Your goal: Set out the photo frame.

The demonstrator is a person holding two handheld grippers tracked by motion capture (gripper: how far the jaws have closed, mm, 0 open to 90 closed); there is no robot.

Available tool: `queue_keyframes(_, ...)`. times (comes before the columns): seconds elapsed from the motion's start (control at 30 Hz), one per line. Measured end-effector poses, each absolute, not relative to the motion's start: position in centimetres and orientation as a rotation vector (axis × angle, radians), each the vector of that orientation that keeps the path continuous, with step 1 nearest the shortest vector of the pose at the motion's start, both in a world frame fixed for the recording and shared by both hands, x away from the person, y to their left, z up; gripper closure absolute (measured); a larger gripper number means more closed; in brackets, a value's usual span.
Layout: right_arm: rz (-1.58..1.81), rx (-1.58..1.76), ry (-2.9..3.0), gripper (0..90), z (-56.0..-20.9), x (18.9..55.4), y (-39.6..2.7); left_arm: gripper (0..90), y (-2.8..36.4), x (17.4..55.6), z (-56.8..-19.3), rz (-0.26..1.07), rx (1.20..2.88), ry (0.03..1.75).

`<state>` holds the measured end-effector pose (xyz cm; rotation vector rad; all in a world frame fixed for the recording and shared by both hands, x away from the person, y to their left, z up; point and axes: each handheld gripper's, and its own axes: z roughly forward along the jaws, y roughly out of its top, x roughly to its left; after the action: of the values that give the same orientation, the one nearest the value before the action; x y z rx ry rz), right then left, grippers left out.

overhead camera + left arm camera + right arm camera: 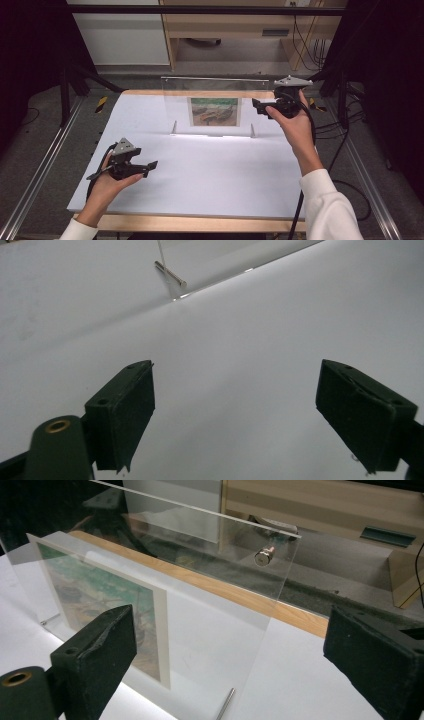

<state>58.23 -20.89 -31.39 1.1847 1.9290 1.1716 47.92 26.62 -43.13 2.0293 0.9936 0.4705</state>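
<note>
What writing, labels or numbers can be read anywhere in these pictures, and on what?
None can be read.
Picture in the clear frame: a painted scene, no legible words.
Grippers, left and right: no markings seen.
White sheet: blank.

Only the upright acrylic frame (215, 107) blocks the white board (200, 170).

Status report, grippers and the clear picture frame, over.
Left gripper open, empty. Right gripper open beside clear frame, not touching. Frame upright, nothing in the way.
</note>
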Motion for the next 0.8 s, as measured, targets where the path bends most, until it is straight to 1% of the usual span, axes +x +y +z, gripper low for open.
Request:
queue_keyframes(0.23, 1.178, 1.169, 1.930, 6.1, -30.6, 55.8, -21.1, 11.2, 26.7, 47.0, -43.2, 0.480, 1.997, 1.030)
queue_keyframes(0.37, 1.186, 1.171, 1.929, 6.1, -30.5, 54.7, -21.5, 10.5, 26.9, 46.4, -43.3, 0.490, 1.981, 1.034)
queue_keyframes(0.8, 1.148, 1.179, 1.970, 6.0, -32.0, 51.4, -22.1, 9.2, 27.9, 45.6, -43.9, 0.519, 1.972, 1.064)
